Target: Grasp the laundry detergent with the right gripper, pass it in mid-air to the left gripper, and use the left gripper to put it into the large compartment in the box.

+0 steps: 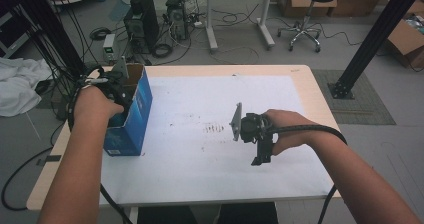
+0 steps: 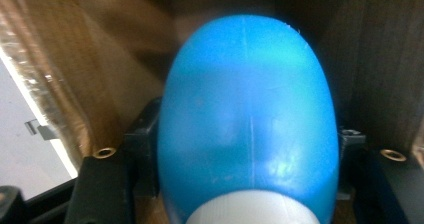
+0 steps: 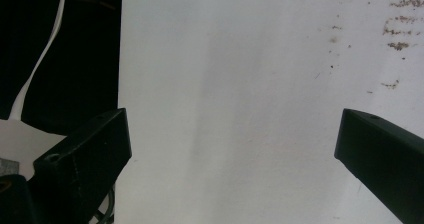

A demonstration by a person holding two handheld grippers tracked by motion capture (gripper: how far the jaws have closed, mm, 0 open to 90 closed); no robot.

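White-topped table (image 1: 200,174), cluttered floor at 12 o'clock. Left gripper (image 1: 114,86), inside the box (image 1: 134,121), clamps a blue bottle (image 2: 247,119); right gripper (image 3: 232,149) gapes.

Table (image 1: 300,79) — sitting across the middle of the high view, a sheet (image 1: 200,169) lying over most of its top.
Box (image 1: 134,115) — standing at the sheet's left edge, centre-left of the frame, mouth upward.
Left gripper (image 1: 116,84) — reaching down into the box; in its own view a bottle (image 2: 247,119) is sitting between the jaws, box walls standing on either side.
Right gripper (image 1: 257,134) — hovering over the sheet right of centre, well apart from the box, jaws standing wide.
Marks (image 1: 215,129) — lying mid-sheet, just left of the right gripper.
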